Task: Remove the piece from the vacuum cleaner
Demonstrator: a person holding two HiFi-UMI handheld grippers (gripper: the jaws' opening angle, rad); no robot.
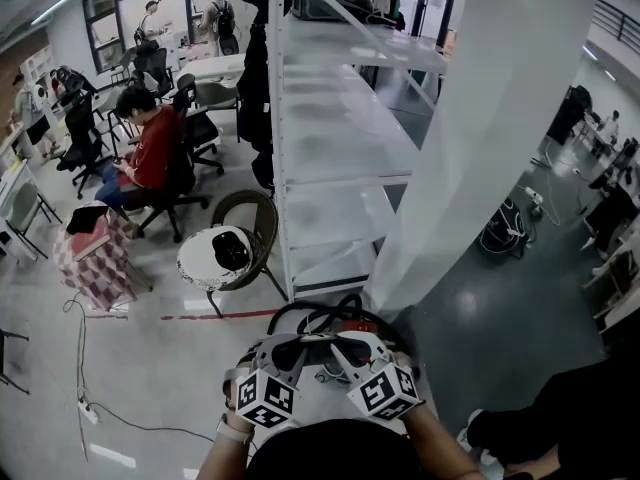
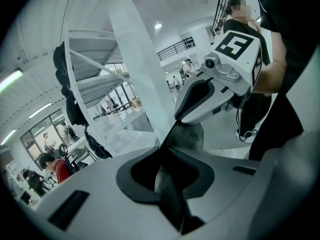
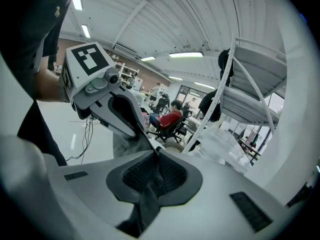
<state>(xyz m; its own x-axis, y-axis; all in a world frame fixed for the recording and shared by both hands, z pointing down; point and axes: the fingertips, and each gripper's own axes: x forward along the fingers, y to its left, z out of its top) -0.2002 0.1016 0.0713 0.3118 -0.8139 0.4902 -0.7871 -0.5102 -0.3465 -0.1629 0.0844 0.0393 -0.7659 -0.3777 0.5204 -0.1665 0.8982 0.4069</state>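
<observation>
In the head view my two grippers sit tip to tip low in the middle, the left gripper (image 1: 300, 353) and the right gripper (image 1: 345, 353), each with its marker cube toward me. A small grey fuzzy piece (image 2: 192, 134) hangs right at the meeting tips and also shows in the right gripper view (image 3: 125, 143). Each gripper's jaws stand almost together with only a thin slit, pinching that piece at its edge. A black looped hose (image 1: 330, 313) of the vacuum cleaner curves just beyond the tips. The left gripper (image 2: 167, 149) faces the right gripper's body (image 2: 220, 84).
A white metal shelf rack (image 1: 340, 128) and a broad white pillar (image 1: 470, 148) stand straight ahead. A round wicker chair (image 1: 225, 253) is to the left, with a red floor line (image 1: 220, 315). Seated people and office chairs fill the far left. Cables (image 1: 85, 408) lie on the floor.
</observation>
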